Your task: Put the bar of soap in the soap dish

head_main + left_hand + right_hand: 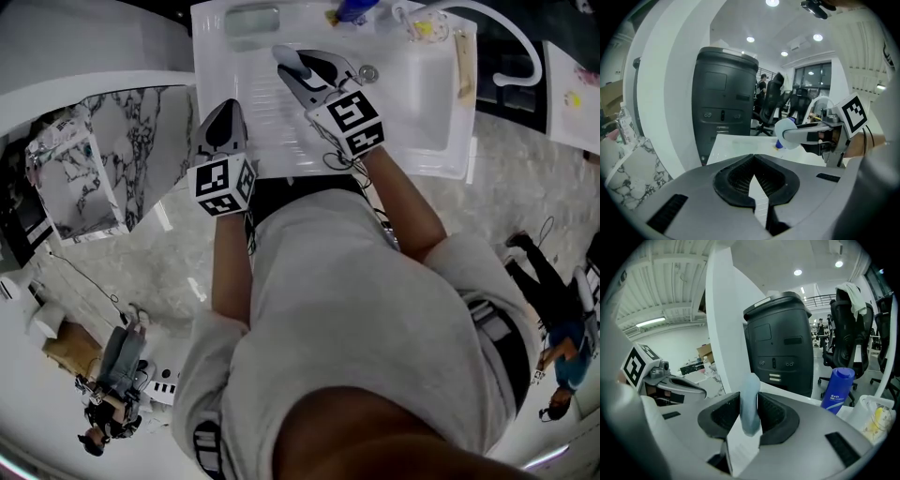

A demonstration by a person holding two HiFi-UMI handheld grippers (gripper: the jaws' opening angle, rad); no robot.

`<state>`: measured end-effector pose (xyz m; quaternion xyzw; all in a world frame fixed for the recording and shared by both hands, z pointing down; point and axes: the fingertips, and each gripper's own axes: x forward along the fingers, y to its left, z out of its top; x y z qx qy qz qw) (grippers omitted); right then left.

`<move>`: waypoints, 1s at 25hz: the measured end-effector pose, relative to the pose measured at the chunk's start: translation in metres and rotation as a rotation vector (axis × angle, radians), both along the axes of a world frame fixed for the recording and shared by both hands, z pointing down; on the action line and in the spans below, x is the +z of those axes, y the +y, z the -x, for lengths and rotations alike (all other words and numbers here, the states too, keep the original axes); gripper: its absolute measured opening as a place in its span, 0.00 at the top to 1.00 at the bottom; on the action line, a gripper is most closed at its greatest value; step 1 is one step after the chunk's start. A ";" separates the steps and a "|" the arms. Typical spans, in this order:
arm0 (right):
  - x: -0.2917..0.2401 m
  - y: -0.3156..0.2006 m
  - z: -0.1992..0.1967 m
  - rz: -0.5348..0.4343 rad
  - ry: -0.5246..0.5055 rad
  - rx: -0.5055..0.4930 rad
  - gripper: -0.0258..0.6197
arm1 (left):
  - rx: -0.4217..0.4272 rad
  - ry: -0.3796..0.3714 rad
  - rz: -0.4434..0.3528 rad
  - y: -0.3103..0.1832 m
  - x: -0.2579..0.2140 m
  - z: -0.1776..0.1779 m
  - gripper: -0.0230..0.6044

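My right gripper (291,64) is shut on a pale blue bar of soap (285,56) and holds it over the ribbed drainboard of the white sink unit (246,103). In the right gripper view the soap (751,380) stands on edge between the pads of the right gripper (750,401). A greyish soap dish (251,19) sits on the sink's back ledge, beyond the soap. My left gripper (225,111) hovers at the sink's left edge, shut and empty; its pads (736,180) meet at the tip. From there the soap (787,133) shows at the right gripper's end.
A blue bottle (838,387) and a clear cup with something yellow (422,26) stand on the back ledge near the white faucet (502,42). The basin with its drain (368,72) lies to the right. A marble-patterned counter (141,131) adjoins on the left. A black bin (724,103) stands behind.
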<state>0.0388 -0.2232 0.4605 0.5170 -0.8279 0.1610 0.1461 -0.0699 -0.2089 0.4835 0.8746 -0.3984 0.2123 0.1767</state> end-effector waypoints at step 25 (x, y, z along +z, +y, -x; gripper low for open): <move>0.036 -0.062 0.030 0.019 0.314 -0.129 0.78 | 0.082 0.008 0.098 -0.063 0.049 0.003 0.93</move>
